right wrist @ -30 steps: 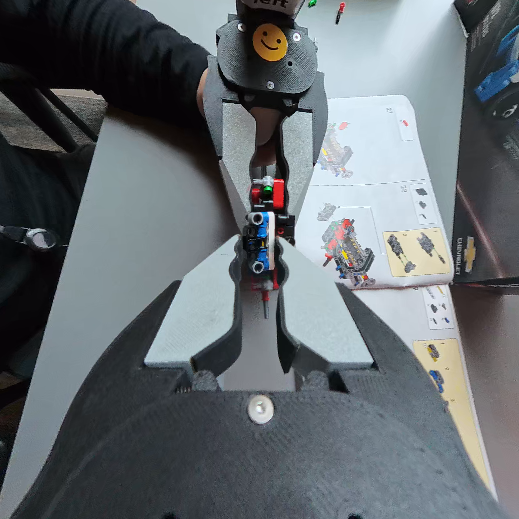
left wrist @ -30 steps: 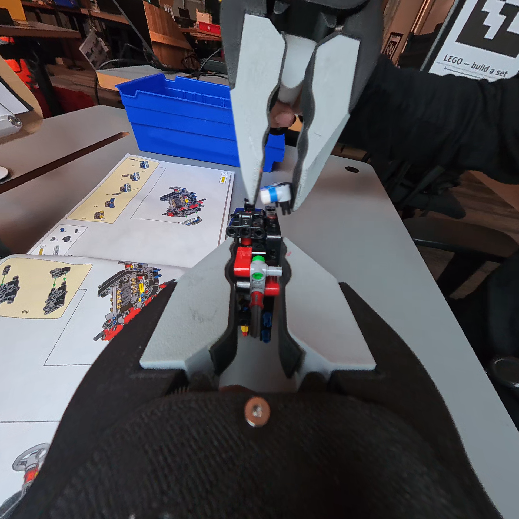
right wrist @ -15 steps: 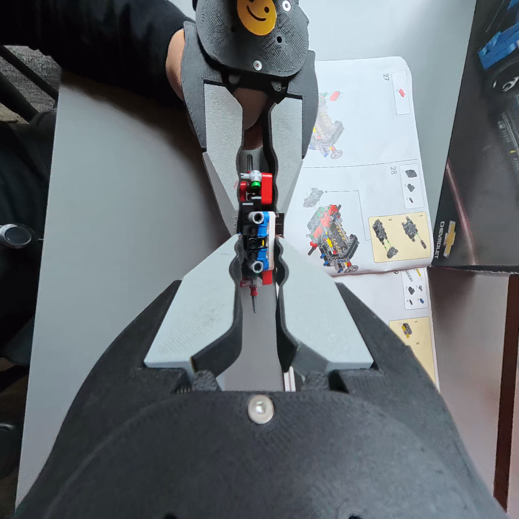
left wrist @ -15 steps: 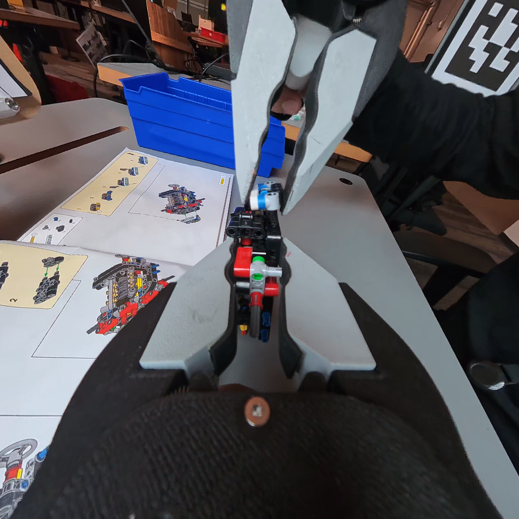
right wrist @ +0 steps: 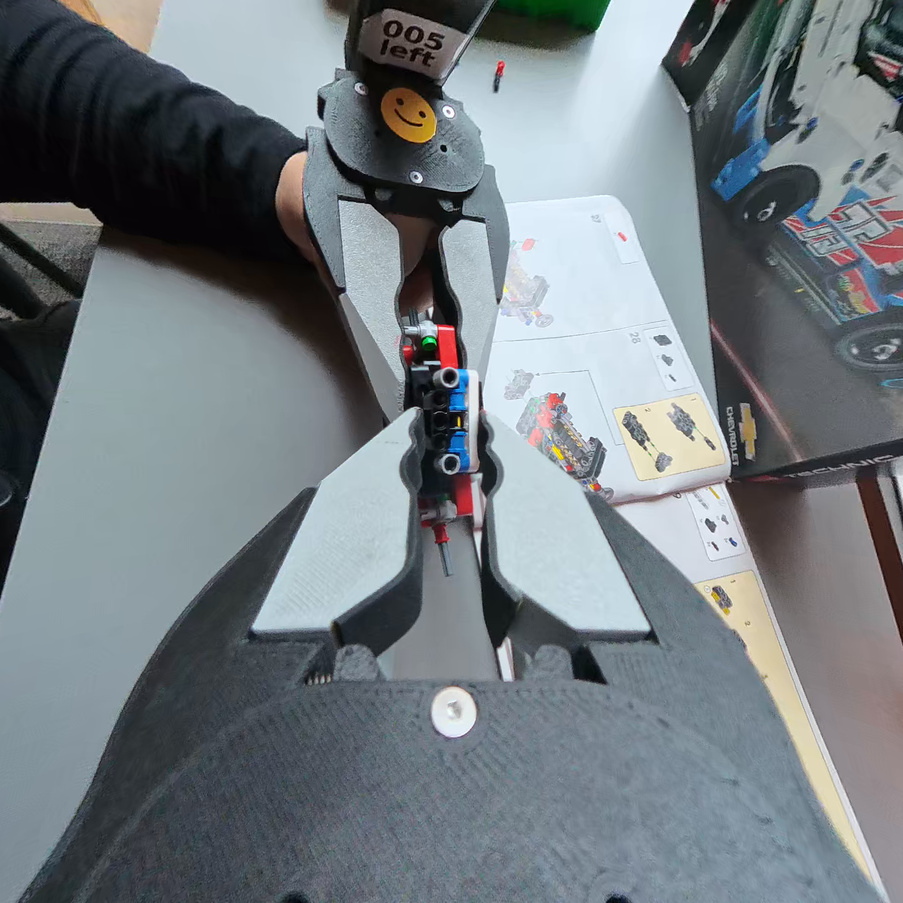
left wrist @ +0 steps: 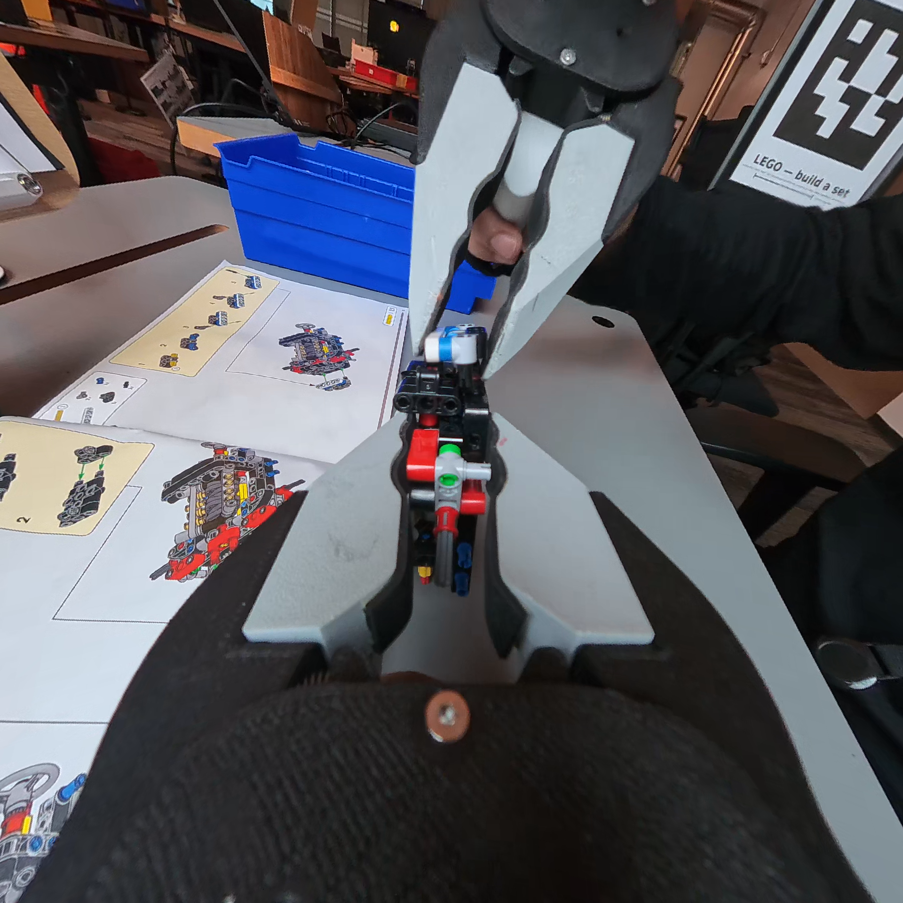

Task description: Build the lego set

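Note:
My left gripper is shut on a partly built lego assembly of black, red and grey parts, held above the grey table. My right gripper comes in from above, shut on a small white and blue piece that touches the assembly's black far end. In the right wrist view my right gripper grips the white and blue piece against the black beam. The left gripper faces it, with the assembly's red part between its fingers.
The open instruction booklet lies left of the grippers and shows in the right wrist view. A blue bin stands behind it. The set's box stands at the right. A loose red piece lies farther off. Only a small space, under 4 cm, lies between the two pairs of fingers.
The right gripper has brought the white and blue piece down from just above the assembly onto its black end. The left gripper has kept its hold.

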Motion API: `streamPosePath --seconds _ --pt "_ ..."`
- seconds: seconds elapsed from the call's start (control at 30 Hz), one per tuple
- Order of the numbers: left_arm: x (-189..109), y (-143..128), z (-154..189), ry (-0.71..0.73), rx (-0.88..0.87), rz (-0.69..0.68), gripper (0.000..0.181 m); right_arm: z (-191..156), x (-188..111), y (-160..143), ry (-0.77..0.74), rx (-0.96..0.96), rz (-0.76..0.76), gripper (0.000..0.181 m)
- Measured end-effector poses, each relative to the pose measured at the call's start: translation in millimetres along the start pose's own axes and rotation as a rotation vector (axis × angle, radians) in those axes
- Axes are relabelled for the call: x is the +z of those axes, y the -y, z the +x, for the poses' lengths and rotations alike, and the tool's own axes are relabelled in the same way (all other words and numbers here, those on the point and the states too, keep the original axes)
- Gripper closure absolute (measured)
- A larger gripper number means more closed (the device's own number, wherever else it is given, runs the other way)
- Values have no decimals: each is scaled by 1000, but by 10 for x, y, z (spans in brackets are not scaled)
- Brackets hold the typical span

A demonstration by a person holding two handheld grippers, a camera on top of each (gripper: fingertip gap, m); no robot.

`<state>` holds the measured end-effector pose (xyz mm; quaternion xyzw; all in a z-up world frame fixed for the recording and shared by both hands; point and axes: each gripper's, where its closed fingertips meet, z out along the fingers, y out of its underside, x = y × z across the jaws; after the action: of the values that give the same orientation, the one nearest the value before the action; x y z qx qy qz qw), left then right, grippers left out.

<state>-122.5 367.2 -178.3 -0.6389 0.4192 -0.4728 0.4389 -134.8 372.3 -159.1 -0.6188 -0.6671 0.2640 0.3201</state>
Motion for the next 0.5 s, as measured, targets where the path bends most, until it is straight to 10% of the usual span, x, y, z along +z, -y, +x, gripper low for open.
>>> streamPosePath --seconds 0.5 --pt "7 1 3 4 2 1 156 39 -55 -93 -58 -95 -125 163"
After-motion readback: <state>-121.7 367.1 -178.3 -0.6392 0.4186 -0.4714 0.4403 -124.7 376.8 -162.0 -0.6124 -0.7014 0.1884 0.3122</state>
